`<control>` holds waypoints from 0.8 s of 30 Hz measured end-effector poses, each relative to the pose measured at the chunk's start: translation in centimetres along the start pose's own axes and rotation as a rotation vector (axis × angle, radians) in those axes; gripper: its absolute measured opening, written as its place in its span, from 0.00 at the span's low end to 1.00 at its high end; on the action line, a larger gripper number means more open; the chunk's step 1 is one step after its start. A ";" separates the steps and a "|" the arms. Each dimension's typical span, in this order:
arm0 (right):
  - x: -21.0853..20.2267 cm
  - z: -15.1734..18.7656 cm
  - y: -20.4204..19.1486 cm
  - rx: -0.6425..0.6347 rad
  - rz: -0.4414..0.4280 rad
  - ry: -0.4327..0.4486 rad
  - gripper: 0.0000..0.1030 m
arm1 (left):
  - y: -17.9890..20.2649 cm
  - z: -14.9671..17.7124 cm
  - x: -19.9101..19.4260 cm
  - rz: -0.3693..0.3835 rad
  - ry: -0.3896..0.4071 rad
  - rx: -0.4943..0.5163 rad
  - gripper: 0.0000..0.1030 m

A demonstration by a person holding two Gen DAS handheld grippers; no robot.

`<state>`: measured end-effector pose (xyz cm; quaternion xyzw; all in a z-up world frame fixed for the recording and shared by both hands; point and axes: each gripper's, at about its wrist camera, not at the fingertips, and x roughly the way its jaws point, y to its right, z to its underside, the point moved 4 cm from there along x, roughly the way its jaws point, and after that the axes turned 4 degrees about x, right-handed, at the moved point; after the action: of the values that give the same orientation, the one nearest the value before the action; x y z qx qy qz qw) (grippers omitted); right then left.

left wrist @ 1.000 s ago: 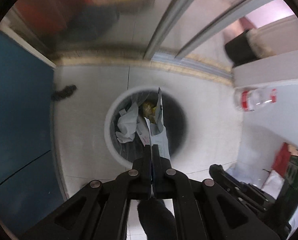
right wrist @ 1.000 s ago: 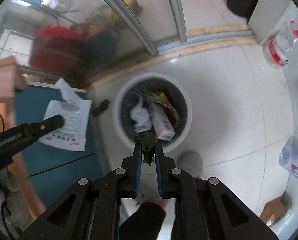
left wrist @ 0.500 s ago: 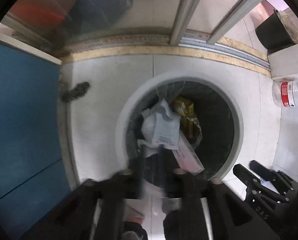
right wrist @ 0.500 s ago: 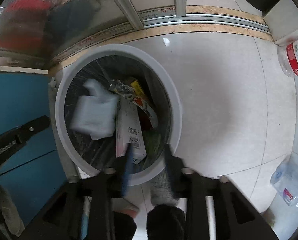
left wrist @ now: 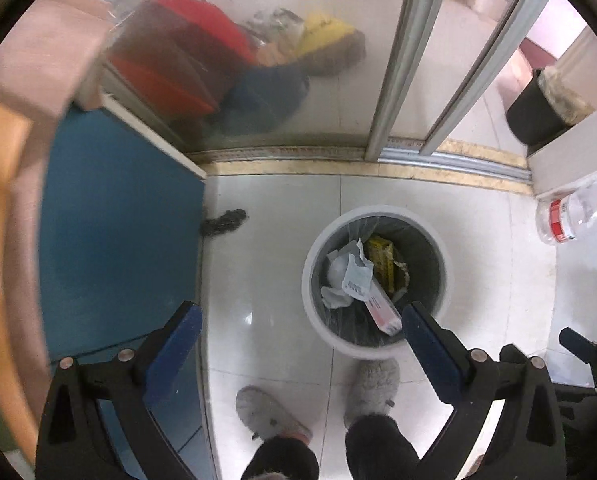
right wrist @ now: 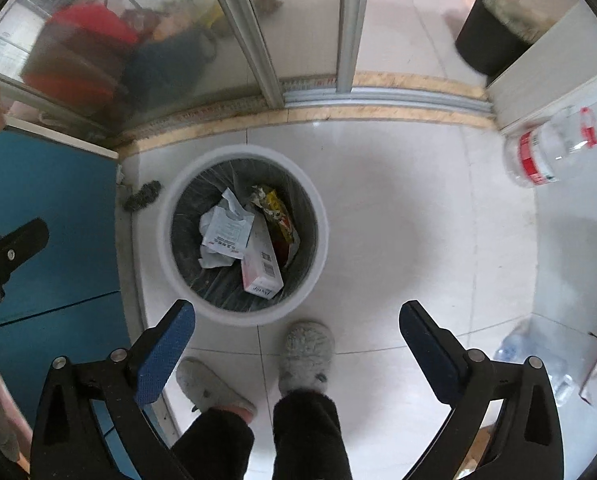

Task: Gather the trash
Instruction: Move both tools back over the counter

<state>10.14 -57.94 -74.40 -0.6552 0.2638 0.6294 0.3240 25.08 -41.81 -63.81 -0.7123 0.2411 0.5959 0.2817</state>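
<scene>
you are looking straight down at a white round trash bin (right wrist: pixel 242 240) standing on pale floor tiles, and every place below is given from that bin. your left gripper (left wrist: pixel 298 332) hangs above the bin's near side with its jaws spread wide and nothing between them. your right gripper (right wrist: pixel 296 332) is just as wide and just as empty, hovering over the tiles just beside the bin's near rim, above your grey slippers (right wrist: pixel 306 354).

inside the bin, on a dark liner, lie a crumpled white printed wrapper (right wrist: pixel 224 232), a pink-and-white carton (right wrist: pixel 262 264) leaning toward the near wall, and a yellow snack packet (right wrist: pixel 276 216) at the far side — all light, loose things that have settled there.

what looks left to collect sits well apart from the bin, on the right: a clear plastic bottle with a red label (right wrist: pixel 546 152) lying on its side by the white wall, and a second clear bottle (right wrist: pixel 538 360) nearer you, partly hidden behind the right finger. judge them as light, thin-walled and slick — likely to roll or dent. take the labelled one across the label band, where the wall is stiffer and less slippery, closing gently. to the bin's left, beside the blue cabinet (right wrist: pixel 50 208), lies a small dark fuzzy scrap (right wrist: pixel 142 196); it looks soft and weightless, so pinch it at its middle.
</scene>
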 end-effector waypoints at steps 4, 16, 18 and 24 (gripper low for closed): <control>-7.1 1.1 0.2 0.002 0.015 0.035 1.00 | -0.6 1.4 -7.0 -0.007 0.012 -0.004 1.00; -30.3 5.7 0.2 -0.023 0.019 0.138 1.00 | -0.6 4.4 -24.8 0.013 0.063 0.025 1.00; -33.0 6.3 0.2 -0.028 0.013 0.156 1.00 | -0.8 4.4 -27.1 0.021 0.086 0.019 1.00; -39.9 7.3 0.2 -0.033 -0.020 0.208 1.00 | -1.8 4.3 -31.9 0.034 0.149 -0.003 0.99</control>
<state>2.51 -55.04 -34.64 -0.7249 0.2790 0.5590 0.2902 17.73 -37.30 -32.75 -0.7508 0.2727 0.5464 0.2516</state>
